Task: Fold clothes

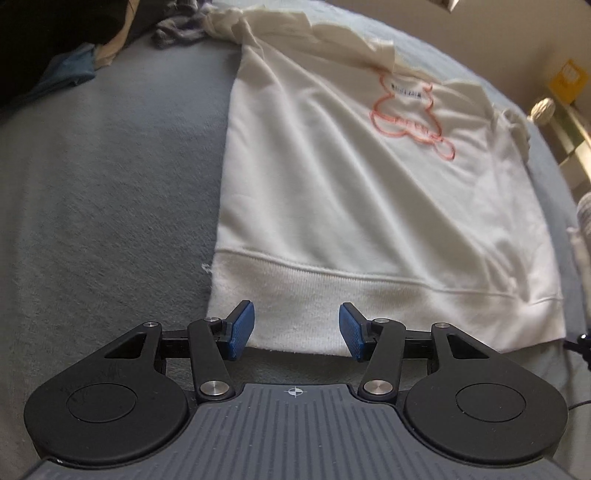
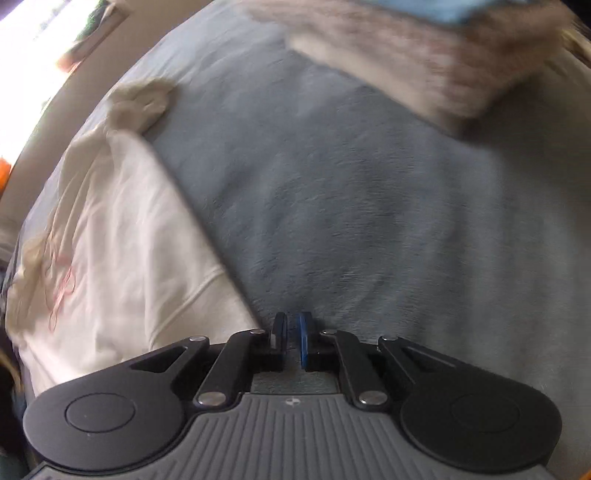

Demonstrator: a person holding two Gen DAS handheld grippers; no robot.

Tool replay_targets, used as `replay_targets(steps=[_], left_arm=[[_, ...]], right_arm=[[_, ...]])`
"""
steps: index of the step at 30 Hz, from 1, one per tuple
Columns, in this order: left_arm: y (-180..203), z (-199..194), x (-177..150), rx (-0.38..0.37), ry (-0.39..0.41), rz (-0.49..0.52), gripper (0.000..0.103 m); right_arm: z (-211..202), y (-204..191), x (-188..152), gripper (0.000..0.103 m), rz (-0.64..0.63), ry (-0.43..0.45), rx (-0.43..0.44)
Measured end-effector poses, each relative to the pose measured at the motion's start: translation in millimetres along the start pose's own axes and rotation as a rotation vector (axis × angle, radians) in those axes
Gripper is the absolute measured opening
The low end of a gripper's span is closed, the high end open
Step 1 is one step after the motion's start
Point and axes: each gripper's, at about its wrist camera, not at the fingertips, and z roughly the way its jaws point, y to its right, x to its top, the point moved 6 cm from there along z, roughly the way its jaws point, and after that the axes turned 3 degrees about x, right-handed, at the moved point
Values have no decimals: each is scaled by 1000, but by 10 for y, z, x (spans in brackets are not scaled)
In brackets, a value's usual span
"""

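A white sweatshirt (image 1: 351, 177) with an orange bear outline (image 1: 410, 114) lies flat on a grey-blue blanket (image 1: 110, 192), its ribbed hem (image 1: 332, 291) nearest to me. My left gripper (image 1: 296, 329) is open, its blue pads just over the hem's near edge with nothing between them. In the right wrist view the same sweatshirt (image 2: 122, 236) lies to the left, a bunched sleeve (image 2: 140, 101) at its far end. My right gripper (image 2: 293, 334) is shut on nothing, hovering over the bare blanket (image 2: 388, 221) just right of the sweatshirt's edge. That view is blurred.
Crumpled grey and blue clothes (image 1: 177, 29) lie beyond the sweatshirt at the far left. A stack of folded clothes, beige with blue on top (image 2: 443, 48), sits far right on the blanket. A yellow object (image 1: 569, 79) and furniture stand off the bed's right side.
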Motion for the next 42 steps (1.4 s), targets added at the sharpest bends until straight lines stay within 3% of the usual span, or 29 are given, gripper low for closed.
replay_targets(steps=[2,6,10,14,16,20,23,26,31,34,37,38,39,42], left_arm=[[-90,-129,78,-4,21,-11,51],[-446,-419,440,75,107,-17,51],[-838,-695,783,141,182,1,51],[-981,-656,784,46,130,-31,52],[-1009,-568,691,32,97,-51,52],[-1098,-437,518,-10,46,-108,52],[-1164,-341,390,-41,8,-151,52],[-1229,-246,262,-72,-30,-193,52],[-1285,-133,215,-130,-57,-250,52],[-1315,-69,198,-165,-71,-283,52],[-1342,-11,185,-199,-83,-315,52],[-1344,1,184,-210,-84,-324,52],[-1345,11,184,-222,-86,-333,52],[-1347,18,200,-245,-84,-355,52]], right_arm=[[-173,-152,-23,12,-19,50,48],[-494,-893,-185,16,-285,92,171],[-731,-1835,-451,25,-471,69,410],[-737,-2598,-918,36,-455,-148,745],[-582,-2865,-1270,37,-491,-257,793],[-104,-3181,-2159,39,-775,-375,624],[133,-3293,-2734,39,-1061,-319,484],[261,-3337,-3217,39,-1373,-182,390],[587,-3342,-3683,41,-1639,-79,294],[715,-3313,-3699,40,-1668,-11,261],[783,-3380,-3547,37,-1560,-24,276],[770,-3373,-3496,34,-1515,-32,278],[761,-3366,-3443,15,-1469,-40,279],[782,-3369,-3254,5,-1324,-97,313]])
